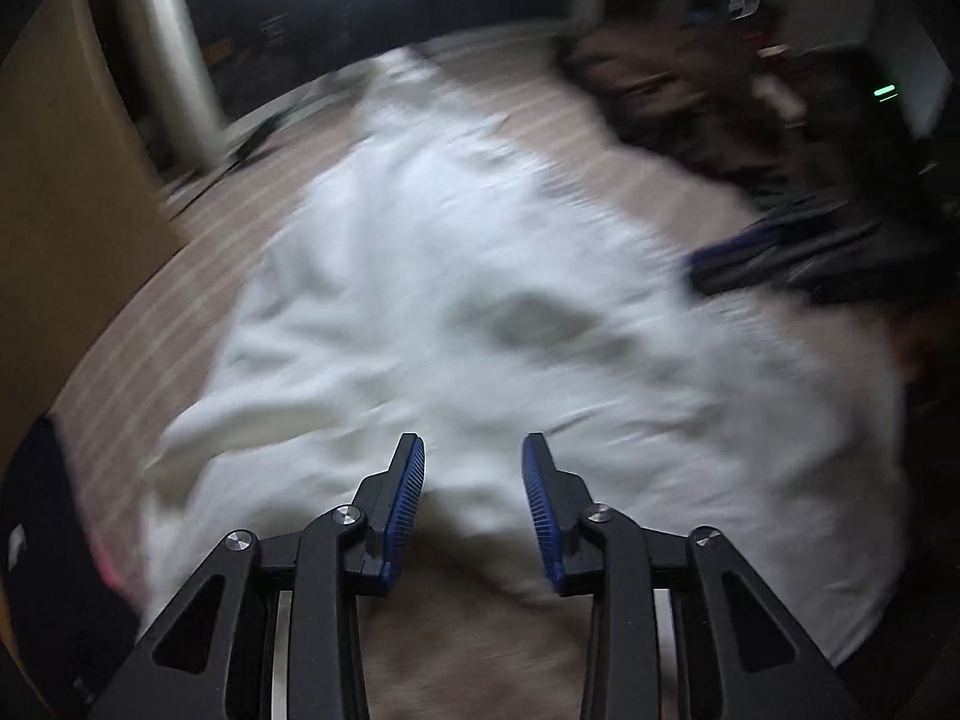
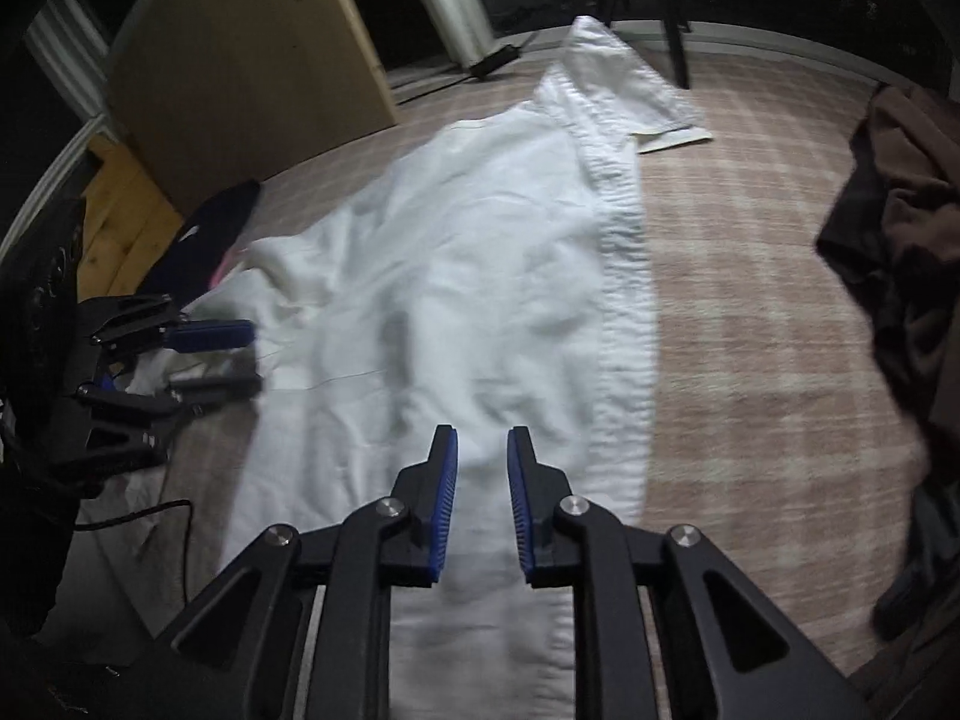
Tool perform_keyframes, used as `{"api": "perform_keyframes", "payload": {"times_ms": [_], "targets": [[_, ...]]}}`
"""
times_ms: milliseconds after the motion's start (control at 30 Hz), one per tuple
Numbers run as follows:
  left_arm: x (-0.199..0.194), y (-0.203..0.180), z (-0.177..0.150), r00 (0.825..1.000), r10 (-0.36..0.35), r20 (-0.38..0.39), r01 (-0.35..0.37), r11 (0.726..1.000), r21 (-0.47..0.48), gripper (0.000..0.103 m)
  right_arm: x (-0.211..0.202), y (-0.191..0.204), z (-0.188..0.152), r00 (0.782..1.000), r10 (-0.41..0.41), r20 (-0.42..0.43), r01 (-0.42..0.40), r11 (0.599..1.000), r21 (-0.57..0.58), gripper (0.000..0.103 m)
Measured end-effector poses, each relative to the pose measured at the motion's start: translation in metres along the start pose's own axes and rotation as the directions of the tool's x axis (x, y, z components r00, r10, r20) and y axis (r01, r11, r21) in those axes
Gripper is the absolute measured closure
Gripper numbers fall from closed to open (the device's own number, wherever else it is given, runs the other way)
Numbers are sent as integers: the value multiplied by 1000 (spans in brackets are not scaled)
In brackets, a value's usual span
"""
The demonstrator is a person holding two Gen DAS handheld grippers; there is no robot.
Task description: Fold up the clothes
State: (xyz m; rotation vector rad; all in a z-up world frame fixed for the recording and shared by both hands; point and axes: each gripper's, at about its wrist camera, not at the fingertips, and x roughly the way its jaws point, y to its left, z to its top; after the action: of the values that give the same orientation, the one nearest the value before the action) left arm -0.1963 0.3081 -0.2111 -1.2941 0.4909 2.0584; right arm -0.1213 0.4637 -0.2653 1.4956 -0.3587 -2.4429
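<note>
A white garment (image 2: 480,252) lies spread lengthwise on a pink plaid surface (image 2: 750,300), its ribbed band running along the right edge. My right gripper (image 2: 483,444) hovers open over the garment's near end, with nothing between its blue pads. My left gripper (image 1: 474,450) is also open, just above the crumpled near edge of the white garment (image 1: 450,300). From the right wrist view, the left gripper (image 2: 255,357) sits at the garment's left edge. In the blurred left wrist view, the right gripper (image 1: 720,264) is at the garment's right side.
A dark brown pile of clothes (image 2: 900,210) lies to the right on the plaid surface. A dark blue item (image 2: 210,228) with a pink trace sits by the garment's left corner. A tan board (image 2: 240,60) leans at the back left. A black cable (image 2: 150,510) trails near the left.
</note>
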Motion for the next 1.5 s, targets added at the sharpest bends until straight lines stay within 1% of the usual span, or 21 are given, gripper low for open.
{"api": "perform_keyframes", "payload": {"times_ms": [33, 100, 200, 233, 300, 333, 433, 500, 533, 600, 700, 800, 933, 1033, 1100, 1167, 1200, 1233, 1367, 1433, 1500], "targets": [[3, -10, 3, 1000, -26, 0, 26, 999, 20, 68, 4, 4, -4, 1000, 5, -17, -5, 1000, -9, 84], [22, -18, -2, 998, 13, -60, -9, 998, 54, 68, 12, 9, -11, 999, 3, -54, -4, 1000, -28, 84], [30, -9, -20, 996, 45, -76, -41, 998, 49, 66, 10, 1, -31, 994, -86, -67, 82, 995, -64, 87], [26, -2, -27, 994, 63, -93, -60, 998, 31, 70, 1, -8, -37, 992, -115, -58, 112, 993, -45, 88], [12, 7, -46, 990, 97, -105, -100, 995, -16, 67, -21, -25, -48, 986, -157, -56, 158, 987, 14, 87], [0, 9, -58, 990, 95, -107, -101, 994, -48, 71, -33, -32, -54, 983, -176, -57, 179, 983, 43, 87], [-36, 14, -96, 990, 88, -112, -104, 984, -145, 70, -81, -34, -79, 992, -124, -8, 125, 989, 75, 81], [-60, 3, -117, 996, 24, -88, -43, 974, -221, 68, -100, -21, -101, 997, -75, 11, 74, 995, 70, 71], [-72, -10, -130, 997, -50, -63, 31, 962, -271, 64, -109, -15, -113, 999, -50, 18, 49, 997, 65, 66], [-79, -37, -146, 987, -158, -37, 138, 935, -327, 60, -116, 2, -144, 1000, -7, 4, 7, 999, 50, 65], [-74, -87, -164, 972, -232, -27, 206, 905, -371, 58, -106, 19, -188, 999, 19, -46, -18, 999, 42, 65], [-63, -119, -172, 970, -240, -40, 202, 885, -420, 54, -92, 28, -212, 996, 28, -90, -26, 1000, 18, 65], [-51, -133, -175, 972, -226, -63, 166, 852, -497, 51, -85, 38, -222, 994, -12, -111, 5, 998, -65, 65], [-55, -139, -172, 973, -229, -33, 183, 849, -495, 45, -80, 44, -228, 992, -35, -122, 21, 993, -117, 65], [-60, -143, -170, 973, -232, -9, 198, 849, -490, 45, -80, 44, -227, 992, -31, -124, 16, 992, -123, 65], [-64, -147, -167, 972, -234, 15, 212, 848, -485, 62, -80, 44, -228, 991, -30, -128, 13, 992, -129, 65], [-67, -149, -166, 971, -236, 26, 219, 848, -483, 85, -81, 45, -228, 991, -31, -129, 14, 991, -129, 65], [-69, -151, -165, 971, -237, 38, 226, 848, -480, 90, -83, 47, -228, 992, -23, -123, 7, 991, -131, 65], [-78, -159, -160, 966, -243, 85, 254, 846, -468, 91, -99, 73, -234, 995, 71, -71, -83, 981, -175, 65], [-88, -157, -161, 959, -258, 117, 282, 828, -484, 95, -104, 91, -237, 992, 113, -49, -121, 970, -213, 64], [-101, -152, -166, 952, -267, 151, 306, 815, -492, 94, -102, 110, -239, 991, 126, -37, -132, 959, -252, 64]]}}
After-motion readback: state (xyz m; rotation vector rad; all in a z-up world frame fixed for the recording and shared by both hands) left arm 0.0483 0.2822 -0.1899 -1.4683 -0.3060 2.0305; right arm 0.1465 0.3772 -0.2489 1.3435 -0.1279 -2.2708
